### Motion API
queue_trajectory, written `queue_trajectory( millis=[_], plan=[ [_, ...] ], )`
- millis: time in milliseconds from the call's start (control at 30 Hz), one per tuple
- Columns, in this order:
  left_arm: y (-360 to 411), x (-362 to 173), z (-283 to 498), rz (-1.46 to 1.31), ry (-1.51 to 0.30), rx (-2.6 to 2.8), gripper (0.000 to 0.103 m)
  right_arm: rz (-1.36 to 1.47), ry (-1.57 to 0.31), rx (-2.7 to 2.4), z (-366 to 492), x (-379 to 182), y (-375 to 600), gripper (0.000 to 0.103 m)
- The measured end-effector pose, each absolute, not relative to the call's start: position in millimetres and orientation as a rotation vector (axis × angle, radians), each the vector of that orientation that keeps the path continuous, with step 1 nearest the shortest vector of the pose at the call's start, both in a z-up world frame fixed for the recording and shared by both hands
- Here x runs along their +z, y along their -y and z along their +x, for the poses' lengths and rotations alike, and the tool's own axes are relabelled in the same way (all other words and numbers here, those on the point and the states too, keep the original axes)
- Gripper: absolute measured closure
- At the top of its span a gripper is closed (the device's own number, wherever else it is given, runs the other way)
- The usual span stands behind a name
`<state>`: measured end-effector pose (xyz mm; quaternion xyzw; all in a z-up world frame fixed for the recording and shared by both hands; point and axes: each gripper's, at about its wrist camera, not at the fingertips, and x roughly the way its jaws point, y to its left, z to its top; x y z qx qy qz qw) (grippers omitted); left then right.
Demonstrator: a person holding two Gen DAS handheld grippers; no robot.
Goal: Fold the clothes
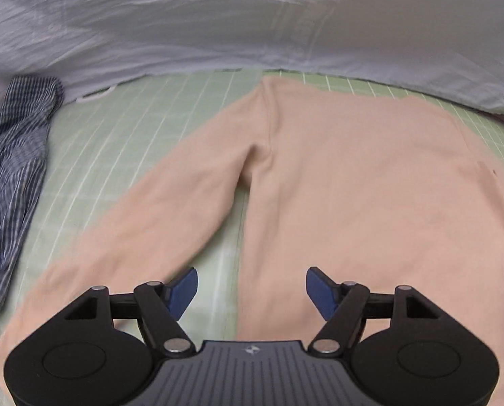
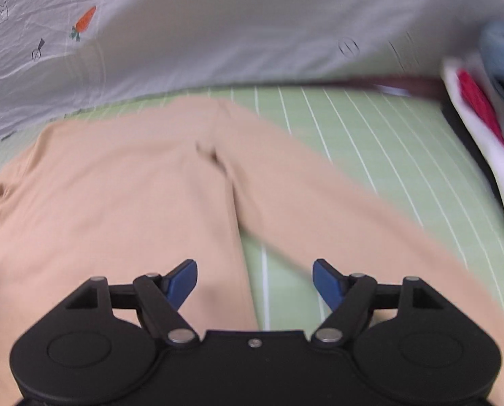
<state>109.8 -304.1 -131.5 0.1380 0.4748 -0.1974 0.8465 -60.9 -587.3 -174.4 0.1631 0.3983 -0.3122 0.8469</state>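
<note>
The peach garment [image 1: 353, 176] lies flat on the green grid mat [image 1: 123, 142], body centred and both sleeves angled outward, a layout that exposes each sleeve for folding; the left gripper [image 1: 252, 292] hangs over the gap between body and one sleeve, jaws spread and empty; the right gripper [image 2: 255, 284] mirrors it, likewise spread, nothing pinched; a striped cloth [image 1: 12, 176] lies aside, presumably awaiting its turn.
</note>
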Motion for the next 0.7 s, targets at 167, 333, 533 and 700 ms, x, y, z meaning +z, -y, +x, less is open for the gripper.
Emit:
queue_trajectory(
  millis=[167,333,533,700],
  plan=[
    [260,-142,61,0.283,-1.089,-0.369,0.031,0.390,-0.879,-0.657,-113,-182,550,0.031],
    [230,-133,36,0.251,-1.072,-0.350,0.031,0.396,-0.887,-0.639,-134,-178,532,0.080],
    [171,-121,37,0.143,-1.043,-0.235,0.030,0.407,-0.892,-0.656,-153,-174,504,0.097],
    [109,-116,57,0.033,-1.019,-0.067,0.029,0.374,-0.913,-0.760,-150,-173,494,0.064]
  ],
)
